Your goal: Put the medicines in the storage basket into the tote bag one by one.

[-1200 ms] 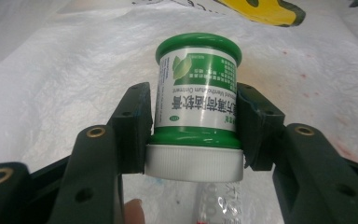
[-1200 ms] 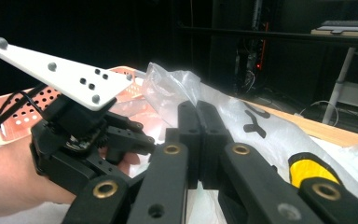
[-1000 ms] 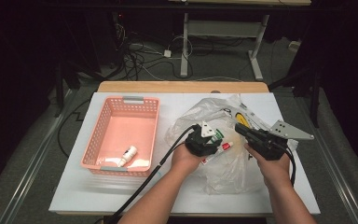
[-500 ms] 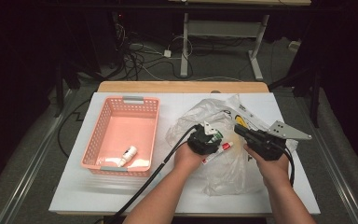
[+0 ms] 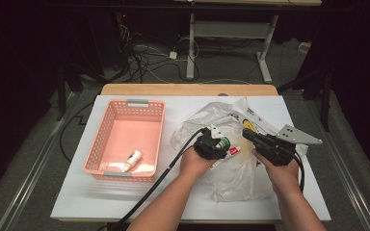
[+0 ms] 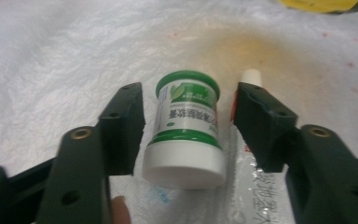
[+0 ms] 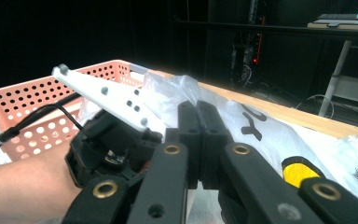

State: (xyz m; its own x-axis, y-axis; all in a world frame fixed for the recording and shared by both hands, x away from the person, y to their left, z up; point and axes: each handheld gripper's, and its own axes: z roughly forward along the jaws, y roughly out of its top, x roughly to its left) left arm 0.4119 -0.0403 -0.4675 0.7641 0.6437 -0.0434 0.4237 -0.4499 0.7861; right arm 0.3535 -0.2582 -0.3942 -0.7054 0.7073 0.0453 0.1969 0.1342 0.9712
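Glossy plastic bottle (image 6: 185,128), crinkled clear bag (image 5: 231,168)

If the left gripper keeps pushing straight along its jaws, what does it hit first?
Likely the green-capped bottle, lying between the open jaws of the left gripper with gaps at both pads, on the plastic bag.

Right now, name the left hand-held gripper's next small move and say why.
Probably close the left hand-held gripper, whose jaws have just been opening: the green-capped bottle lies between them on the plastic bag, with gaps on both sides, so nothing grips it yet.
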